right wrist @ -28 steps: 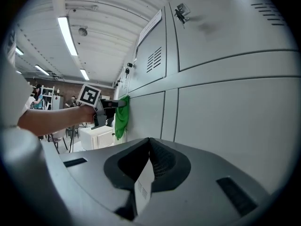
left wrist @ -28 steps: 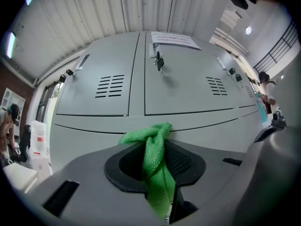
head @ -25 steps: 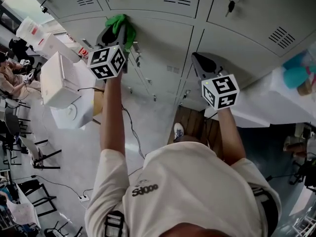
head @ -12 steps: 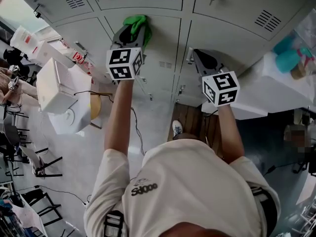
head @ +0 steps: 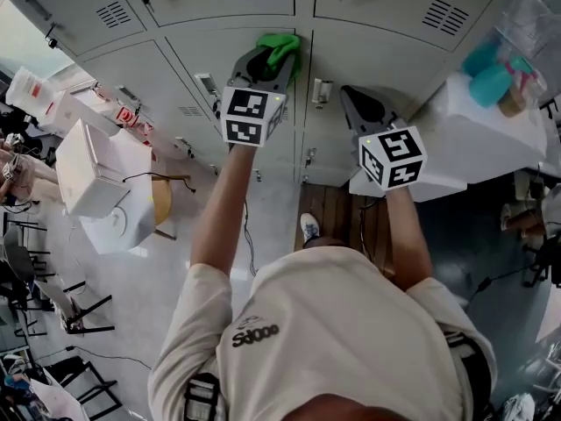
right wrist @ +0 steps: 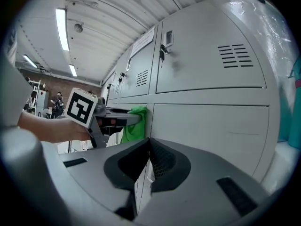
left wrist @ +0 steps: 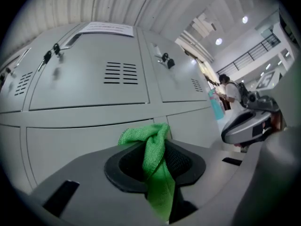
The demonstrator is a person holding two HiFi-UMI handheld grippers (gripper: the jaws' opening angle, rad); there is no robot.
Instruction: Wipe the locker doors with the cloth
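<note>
L gripper [left wrist: 155, 150]: jaws clamped on green cloth [left wrist: 151, 144]; nothing else between them.
Cloth: a strip runs down through the jaw gap, a bunched wad sticks out past the tips. In head view the wad lies against a locker door [head: 263, 24], just under the horiz. seam and just left of the vert. seam.
Ahead of L gripper: upper locker row, vent slots [left wrist: 121, 73], a key [left wrist: 165, 60] hanging in its lock, a paper notice [left wrist: 106, 28] on top.
R gripper [right wrist: 149, 158]: jaws pressed together, empty. Tip points at the next door to the R; can't tell if it touches.
L vs R: side by side, apart, both aimed at the lockers. In R gripper view the L one shows off to the left with the cloth at its tip.
Beyond L gripper, far left: white box [head: 96, 169] on the floor side.
Beyond R gripper, far right: white table [head: 491, 139] w/ teal bottles [head: 491, 73].
Person: arms stretched fwd, light shirt [head: 333, 340].
</note>
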